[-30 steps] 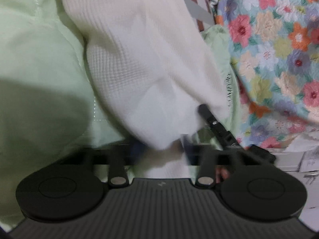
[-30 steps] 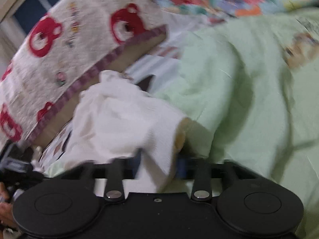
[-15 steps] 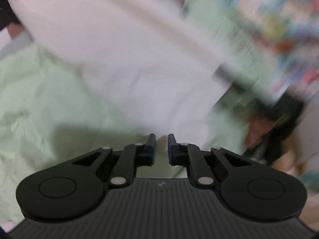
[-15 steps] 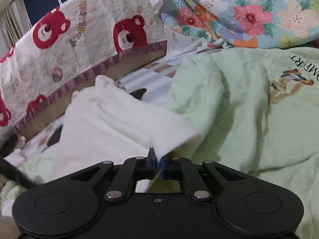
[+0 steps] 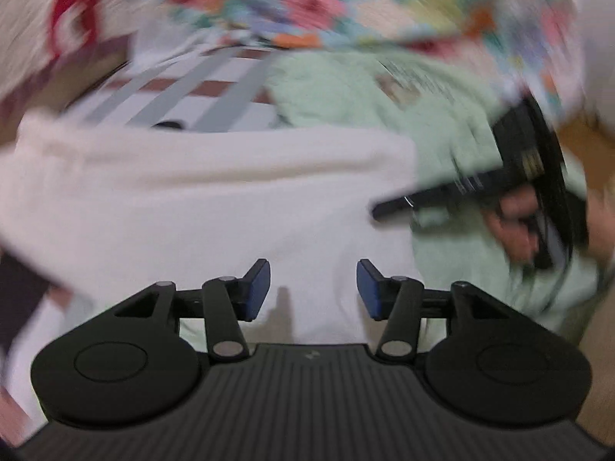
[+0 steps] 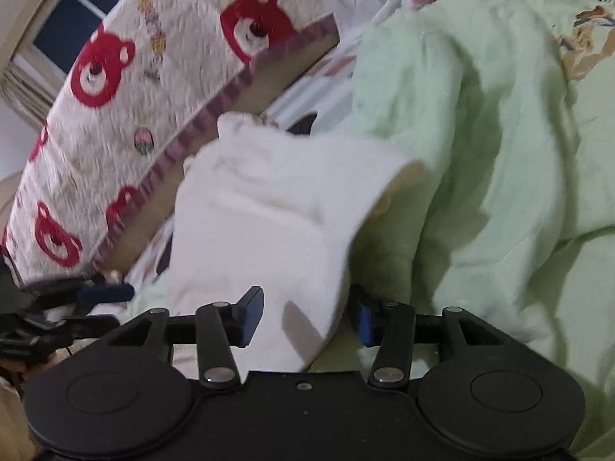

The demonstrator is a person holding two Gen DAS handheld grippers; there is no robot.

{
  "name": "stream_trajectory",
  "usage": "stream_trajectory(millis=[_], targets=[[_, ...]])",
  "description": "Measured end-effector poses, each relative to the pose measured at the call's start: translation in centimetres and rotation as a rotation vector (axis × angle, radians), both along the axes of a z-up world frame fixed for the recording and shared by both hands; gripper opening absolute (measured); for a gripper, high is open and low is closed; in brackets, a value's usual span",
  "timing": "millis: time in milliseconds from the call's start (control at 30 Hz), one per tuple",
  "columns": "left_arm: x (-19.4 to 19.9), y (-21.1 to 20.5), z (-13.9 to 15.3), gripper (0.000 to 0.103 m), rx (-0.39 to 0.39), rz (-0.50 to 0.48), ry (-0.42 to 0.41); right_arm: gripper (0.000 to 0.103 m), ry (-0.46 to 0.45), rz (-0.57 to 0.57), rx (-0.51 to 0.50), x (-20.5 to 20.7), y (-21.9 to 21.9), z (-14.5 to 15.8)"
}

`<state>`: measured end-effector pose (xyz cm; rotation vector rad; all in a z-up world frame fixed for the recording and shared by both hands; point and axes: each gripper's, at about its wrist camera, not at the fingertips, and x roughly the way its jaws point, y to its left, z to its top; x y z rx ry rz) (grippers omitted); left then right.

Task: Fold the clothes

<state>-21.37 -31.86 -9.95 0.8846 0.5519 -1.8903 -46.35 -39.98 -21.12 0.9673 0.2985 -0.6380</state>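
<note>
Left wrist view, blurred: the white garment [image 5: 215, 199] lies on the green blanket [image 5: 442, 146] straight ahead of the left gripper [image 5: 313, 288], its long axis running across from side to side. The fingers stand spread wide with cloth showing between them, gripping nothing. The right gripper [image 5: 480, 188] reaches in at the garment's right end.

Right wrist view: the garment [image 6: 269, 215] lies ahead and slightly left of the right gripper [image 6: 305, 317], near the bed's bear-print bumper [image 6: 153, 77]. Its near corner lies between the spread fingers, unpinched. Both grippers seem about equally near.

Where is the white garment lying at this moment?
The white garment lies folded on the green blanket, directly before the open right gripper, with the bear-print quilt to its left.
</note>
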Motion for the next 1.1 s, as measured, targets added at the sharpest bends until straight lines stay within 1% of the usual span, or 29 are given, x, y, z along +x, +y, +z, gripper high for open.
stream_trajectory(millis=[33, 67, 100, 133, 200, 233, 267, 300, 367, 400, 433, 467, 567, 633, 700, 767, 800, 833, 867, 900, 967, 1000, 1033, 1067, 1100], targets=[[-0.7, 0.2, -0.2, 0.049, 0.0, -0.045, -0.048, 0.027, -0.024, 0.016, -0.007, 0.1, 0.2, 0.2], [-1.3, 0.4, -0.5, 0.049, 0.001, -0.083, -0.088, 0.013, -0.052, 0.031, -0.017, 0.3, 0.4, 0.6], [-1.6, 0.8, -0.9, 0.049, 0.002, -0.11, -0.116, 0.01, -0.071, 0.036, -0.036, 0.4, 0.6, 1.1], [-1.7, 1.3, -1.3, 0.049, -0.02, -0.12, -0.142, 0.01, -0.091, 0.049, -0.053, 0.5, 0.7, 1.8], [-2.3, 2.1, -1.8, 0.05, -0.108, -0.125, -0.204, 0.01, -0.128, 0.073, -0.051, 0.7, 0.4, 3.3], [-2.6, 2.7, -1.9, 0.056, -0.164, -0.148, -0.239, 0.01, -0.137, 0.074, -0.043, 1.0, 0.1, 4.1], [-2.9, 3.2, -1.9, 0.059, -0.21, -0.174, -0.263, 0.01, -0.144, 0.072, -0.034, 1.2, -0.3, 5.0], [-3.4, 2.9, -1.9, 0.061, -0.226, -0.171, -0.271, 0.01, -0.153, 0.074, -0.033, 1.3, -0.7, 5.7], [-3.8, 2.2, -1.8, 0.061, -0.24, -0.146, -0.268, 0.01, -0.172, 0.079, -0.033, 1.6, -1.4, 7.2], [-4.0, 2.0, -1.9, 0.063, -0.245, -0.149, -0.275, 0.01, -0.168, 0.083, -0.032, 1.9, -1.9, 7.7], [-4.2, 2.1, -2.2, 0.067, -0.249, -0.162, -0.302, 0.01, -0.163, 0.086, -0.031, 2.2, -2.3, 8.3], [-4.6, 2.2, -2.6, 0.069, -0.253, -0.184, -0.341, 0.01, -0.153, 0.091, -0.032, 2.5, -2.7, 8.7], [-5.8, 2.3, -4.5, 0.069, -0.283, -0.237, -0.469, 0.01, -0.122, 0.104, -0.037, 3.0, -3.6, 9.8], [-6.7, 2.1, -5.7, 0.069, -0.32, -0.233, -0.551, 0.01, -0.106, 0.116, -0.052, 3.8, -4.1, 10.5], [-7.6, 1.7, -6.7, 0.07, -0.353, -0.221, -0.6, 0.01, -0.086, 0.118, -0.073, 4.4, -4.3, 11.3], [-8.1, 1.2, -6.8, 0.07, -0.359, -0.205, -0.607, 0.01, -0.024, 0.1, -0.135, 4.7, -4.4, 11.8], [-8.1, 0.8, -6.7, 0.07, -0.341, -0.191, -0.587, 0.014, 0.022, 0.086, -0.159, 4.8, -4.5, 11.5], [-8.1, 0.3, -6.5, 0.07, -0.316, -0.172, -0.561, 0.014, 0.07, 0.071, -0.182, 4.8, -4.7, 11.1], [-8.0, -0.2, -6.3, 0.07, -0.291, -0.154, -0.534, 0.014, 0.075, 0.061, -0.16, 4.5, -5.1, 10.3], [-7.8, -0.7, -6.1, 0.067, -0.267, -0.132, -0.506, 0.014, 0.074, 0.052, -0.13, 4.2, -5.6, 9.4], [-7.2, -2.1, -5.7, 0.065, -0.22, -0.083, -0.449, 0.017, 0.072, 0.034, -0.072, 3.6, -6.5, 7.5], [-6.8, -2.7, -5.6, 0.065, -0.197, -0.054, -0.416, 0.027, 0.06, 0.017, -0.032, 3.1, -7.1, 6.4], [-6.3, -3.3, -5.5, 0.065, -0.176, -0.022, -0.379, 0.042, 0.057, -0.005, 0.002, 2.6, -7.4, 5.5], [-5.9, -3.8, -5.4, 0.065, -0.158, 0.012, -0.344, 0.045, 0.051, -0.025, 0.023, 2.1, -7.5, 4.9], [-5.4, -4.2, -5.4, 0.066, -0.144, 0.048, -0.309, 0.046, 0.023, -0.024, 0.046, 1.5, -7.4, 4.4]])
